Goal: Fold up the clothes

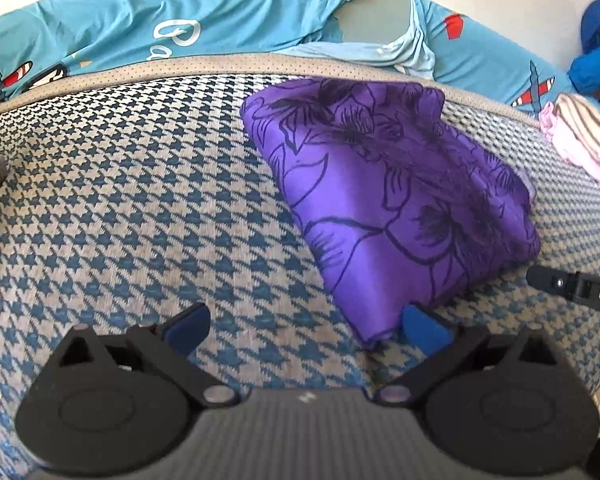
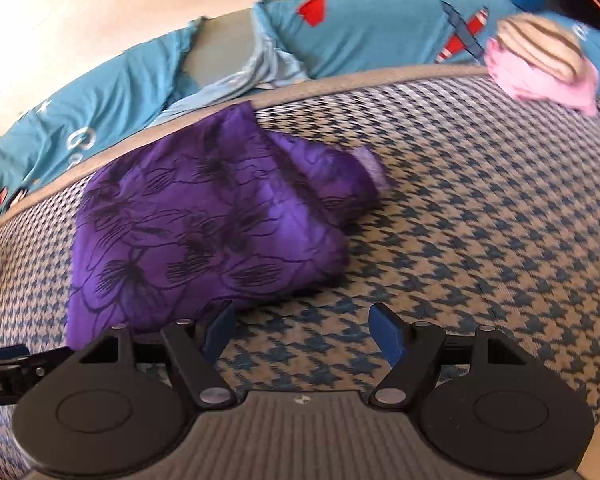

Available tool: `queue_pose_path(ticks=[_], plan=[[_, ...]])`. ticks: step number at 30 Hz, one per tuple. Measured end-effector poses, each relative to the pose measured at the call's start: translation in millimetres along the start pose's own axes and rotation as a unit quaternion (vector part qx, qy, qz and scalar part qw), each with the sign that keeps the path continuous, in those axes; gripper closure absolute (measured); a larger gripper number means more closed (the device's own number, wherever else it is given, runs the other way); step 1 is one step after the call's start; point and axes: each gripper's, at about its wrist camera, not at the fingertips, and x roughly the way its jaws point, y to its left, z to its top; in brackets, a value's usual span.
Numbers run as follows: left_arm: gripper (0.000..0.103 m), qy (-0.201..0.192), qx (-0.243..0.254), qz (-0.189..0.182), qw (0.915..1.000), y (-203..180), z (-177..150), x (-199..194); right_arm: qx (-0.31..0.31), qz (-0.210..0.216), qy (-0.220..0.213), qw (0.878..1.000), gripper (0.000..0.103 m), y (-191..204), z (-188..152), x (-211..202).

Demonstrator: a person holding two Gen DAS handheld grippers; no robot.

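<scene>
Only "DA" legible on right claw

A houndstooth blanket in teal and beige covers the bed, edged by a grey dotted border. Beyond it, toward twelve o'clock, lies a turquoise sheet printed with aeroplanes and stars. At two o'clock in the left wrist view a pink bundle with a striped cream piece sits on the edge.
</scene>
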Motion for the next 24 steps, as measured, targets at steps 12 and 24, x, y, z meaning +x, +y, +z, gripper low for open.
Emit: queue_pose_path(ticks=[12,24], plan=[[0.000,0.006,-0.032,-0.036,0.9988,15.5,26.4,24.2,0.050,0.017,-0.014,0.999,0.031,-14.0,24.1,16.6],[0.000,0.023,-0.066,-0.077,0.9946,32.9,49.1,59.1,0.074,0.038,0.006,0.996,0.031,-33.1,47.0,46.0]])
